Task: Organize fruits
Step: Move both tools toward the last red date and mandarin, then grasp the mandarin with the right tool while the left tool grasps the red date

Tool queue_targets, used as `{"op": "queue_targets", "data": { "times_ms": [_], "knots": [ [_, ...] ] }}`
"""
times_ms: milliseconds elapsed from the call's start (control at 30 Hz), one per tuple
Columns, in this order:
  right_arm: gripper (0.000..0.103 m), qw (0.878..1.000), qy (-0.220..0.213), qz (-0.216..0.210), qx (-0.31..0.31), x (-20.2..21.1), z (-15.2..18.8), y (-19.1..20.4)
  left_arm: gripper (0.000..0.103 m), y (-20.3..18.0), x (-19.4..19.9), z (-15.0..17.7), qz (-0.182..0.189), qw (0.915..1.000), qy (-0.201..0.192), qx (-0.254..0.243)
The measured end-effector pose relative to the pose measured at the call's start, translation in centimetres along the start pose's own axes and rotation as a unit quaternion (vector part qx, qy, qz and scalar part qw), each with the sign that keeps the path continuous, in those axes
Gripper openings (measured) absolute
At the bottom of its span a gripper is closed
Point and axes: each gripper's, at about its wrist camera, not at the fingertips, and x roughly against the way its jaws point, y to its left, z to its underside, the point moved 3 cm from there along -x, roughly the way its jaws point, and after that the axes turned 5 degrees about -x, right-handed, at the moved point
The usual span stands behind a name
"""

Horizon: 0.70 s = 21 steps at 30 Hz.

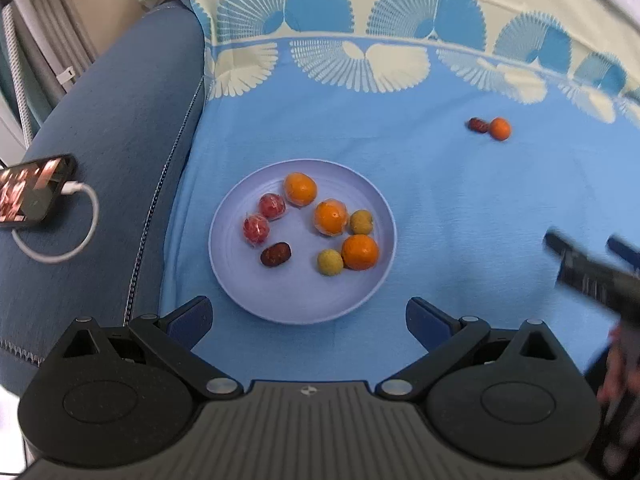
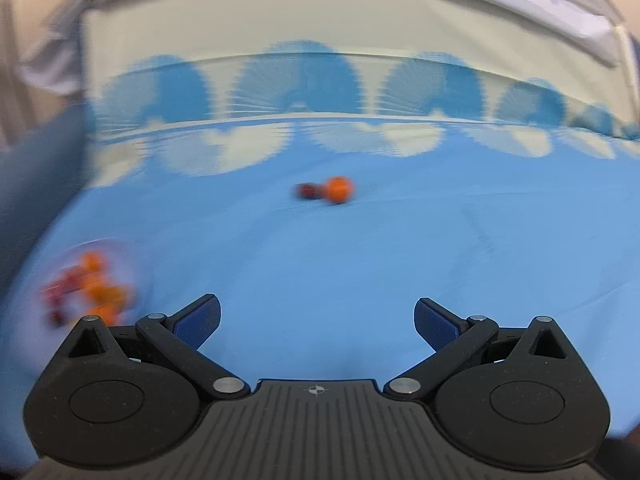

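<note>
A lilac plate (image 1: pixel 240 280) lies on the blue cloth and holds several fruits: three oranges (image 1: pixel 300 188), two red wrapped fruits (image 1: pixel 256 230), two yellow-green round fruits (image 1: pixel 330 263) and a dark red date (image 1: pixel 275 255). A loose orange (image 1: pixel 500 128) and a dark red date (image 1: pixel 478 124) lie touching at the far right. My left gripper (image 1: pixel 308 316) is open and empty just before the plate. My right gripper (image 2: pixel 318 318) is open and empty; the loose orange (image 2: pixel 339 189) and date (image 2: pixel 306 191) lie ahead of it. The right gripper also shows, blurred, in the left wrist view (image 1: pixel 592 248).
A blue sofa arm (image 1: pixel 120 140) at the left carries a phone (image 1: pixel 32 188) with a white charging cable (image 1: pixel 80 220). The cloth has a cream and blue fan pattern (image 1: pixel 360 60) at the back. The plate shows blurred at the right wrist view's left edge (image 2: pixel 120 256).
</note>
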Motion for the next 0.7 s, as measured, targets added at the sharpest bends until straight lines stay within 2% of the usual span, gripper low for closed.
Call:
{"op": "queue_targets", "data": {
  "times_ms": [100, 233, 367, 533, 700],
  "knots": [
    [0.102, 0.999, -0.018, 0.031, -0.001, -5.2, -1.6, -2.1, 0.103, -0.5, -1.7, -1.6, -0.006, 0.9999, 0.014, -0.002],
    [0.102, 0.999, -0.011, 0.029, 0.010, -12.5, -3.6, -2.6, 0.103, -1.3, -3.7, -4.5, -0.017, 0.9997, 0.019, -0.004],
    [0.102, 0.999, -0.012, 0.038, 0.035, -17.8, -5.4, -2.3, 0.103, -1.9, -5.5, -6.7, -0.021, 0.9995, 0.026, 0.001],
    [0.102, 0.999, -0.007, 0.028, 0.044, -22.4, -7.2, -2.4, 0.103, -3.5, -8.1, -8.7, -0.031, 0.9987, 0.033, -0.023],
    [0.103, 0.999, -0.017, -0.002, 0.031, -23.0, -7.4, -3.0, 0.103, -6.7, -10.8, -11.6, -0.023, 0.9985, 0.021, -0.045]
  ]
}}
